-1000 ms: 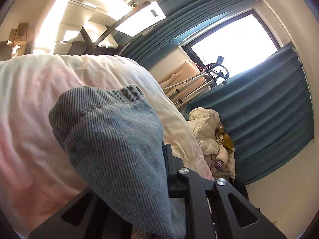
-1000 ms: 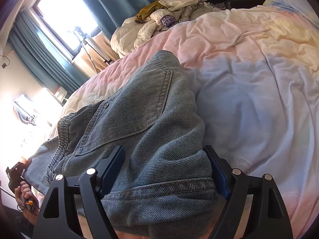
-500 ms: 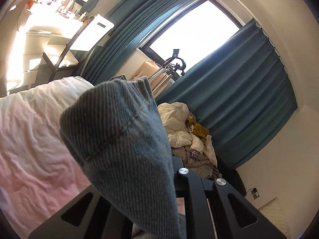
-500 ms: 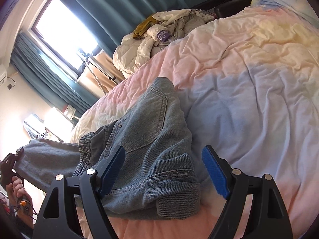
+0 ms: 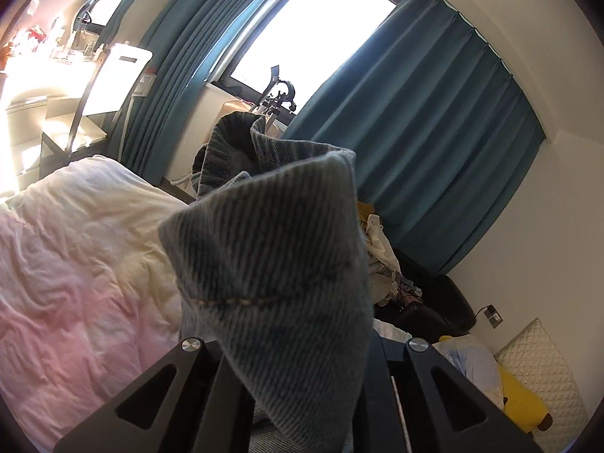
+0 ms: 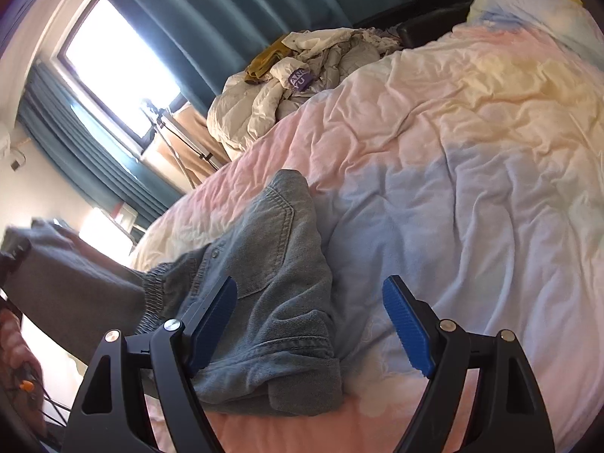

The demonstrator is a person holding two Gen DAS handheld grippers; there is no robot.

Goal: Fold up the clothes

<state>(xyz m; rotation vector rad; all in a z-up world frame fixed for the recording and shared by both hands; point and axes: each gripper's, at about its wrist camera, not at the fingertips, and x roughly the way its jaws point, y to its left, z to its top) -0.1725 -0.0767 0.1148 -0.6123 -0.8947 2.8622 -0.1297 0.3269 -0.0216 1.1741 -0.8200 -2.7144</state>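
Left wrist view: we see the left gripper (image 5: 302,343) clamped on a fold of the denim shorts (image 5: 275,283), raised above the bed (image 5: 75,264). Our right gripper (image 6: 309,321) stands open, its left pad over the shorts (mostly lying at 9 o'clock), clothes pile (image 6: 287,87) at 12.
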